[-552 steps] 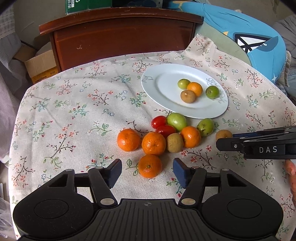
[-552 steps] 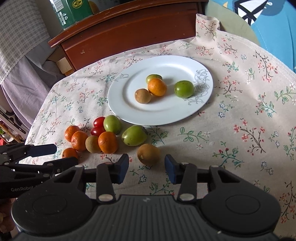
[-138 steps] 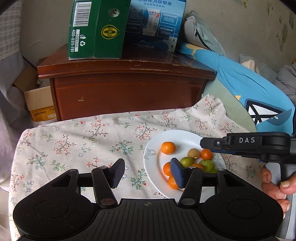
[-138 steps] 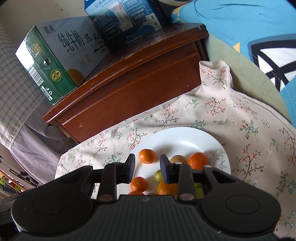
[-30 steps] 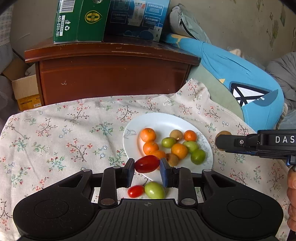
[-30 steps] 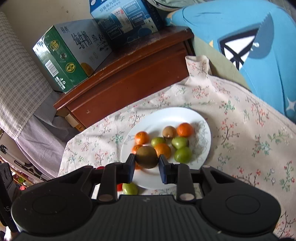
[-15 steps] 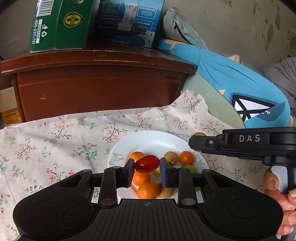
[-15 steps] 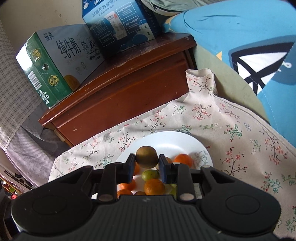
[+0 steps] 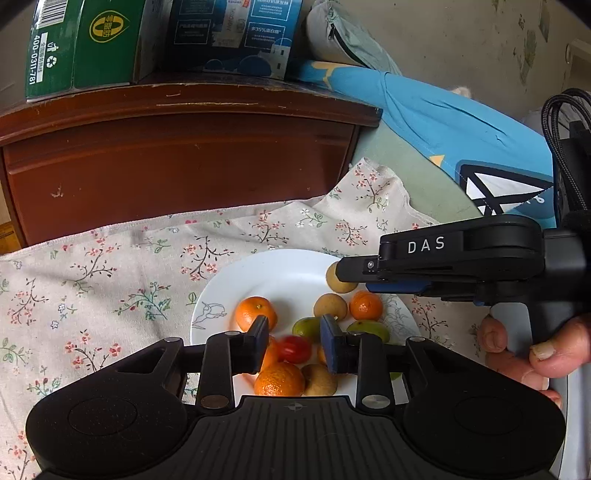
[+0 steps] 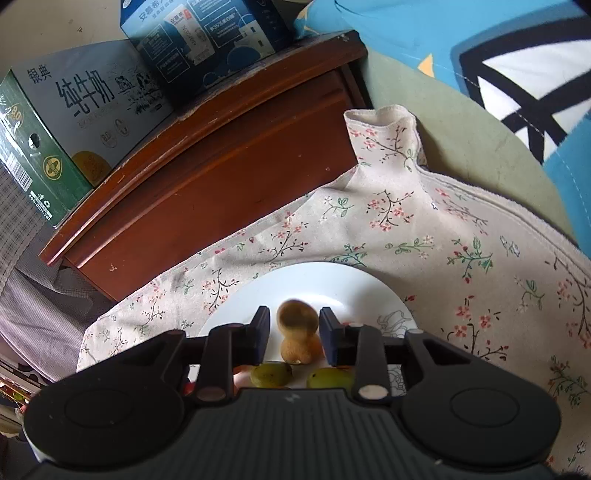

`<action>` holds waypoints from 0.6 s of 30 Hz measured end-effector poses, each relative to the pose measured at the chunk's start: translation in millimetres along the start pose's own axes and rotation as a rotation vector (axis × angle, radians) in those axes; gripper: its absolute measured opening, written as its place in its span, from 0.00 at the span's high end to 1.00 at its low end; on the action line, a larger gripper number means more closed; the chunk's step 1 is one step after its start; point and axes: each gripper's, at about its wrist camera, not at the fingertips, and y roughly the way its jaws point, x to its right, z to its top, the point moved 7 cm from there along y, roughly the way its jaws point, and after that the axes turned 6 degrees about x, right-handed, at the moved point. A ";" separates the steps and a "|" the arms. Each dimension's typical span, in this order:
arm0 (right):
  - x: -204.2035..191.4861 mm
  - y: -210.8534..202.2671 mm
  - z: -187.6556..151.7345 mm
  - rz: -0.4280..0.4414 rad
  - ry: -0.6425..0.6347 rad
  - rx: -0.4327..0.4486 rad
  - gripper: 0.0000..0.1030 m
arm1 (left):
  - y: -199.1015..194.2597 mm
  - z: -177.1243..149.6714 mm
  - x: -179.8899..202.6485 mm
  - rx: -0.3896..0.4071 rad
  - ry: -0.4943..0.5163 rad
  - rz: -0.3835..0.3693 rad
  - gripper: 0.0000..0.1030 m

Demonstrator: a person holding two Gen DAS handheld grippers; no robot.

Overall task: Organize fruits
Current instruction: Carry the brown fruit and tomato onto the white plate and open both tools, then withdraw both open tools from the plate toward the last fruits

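Observation:
A white plate (image 9: 280, 275) on the floral cloth holds several oranges, green fruits and brown kiwis. My left gripper (image 9: 294, 343) is open just above the plate; a blurred red tomato (image 9: 294, 349) is loose between its fingers, over the pile. My right gripper (image 10: 290, 334) is open over the same plate (image 10: 332, 284); a blurred brown kiwi (image 10: 297, 316) sits free between its fingers, above another kiwi (image 10: 295, 349). The right gripper also shows in the left wrist view (image 9: 341, 271), with that kiwi (image 9: 337, 282) at its tip.
A dark wooden cabinet (image 9: 177, 155) stands behind the table with a green carton (image 9: 85, 44) and a blue carton (image 9: 229, 33) on top. A blue cushion (image 9: 443, 125) lies at the right. The floral cloth (image 9: 92, 280) stretches left of the plate.
Both grippers have opened. The tomato has left the left gripper's fingers and the kiwi has left the right gripper's fingers; both are dropping onto the plate.

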 end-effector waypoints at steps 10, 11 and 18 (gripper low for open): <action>-15.0 -32.4 5.6 0.024 -0.029 0.036 0.60 | -45.3 24.6 -12.9 0.052 0.016 0.088 0.41; -16.4 -37.0 4.0 0.025 -0.034 0.038 0.59 | -50.5 25.7 -14.9 0.050 0.016 0.090 0.41; -22.5 -62.2 -19.7 0.028 -0.059 0.009 0.59 | -81.3 14.7 -31.5 0.014 0.017 0.155 0.32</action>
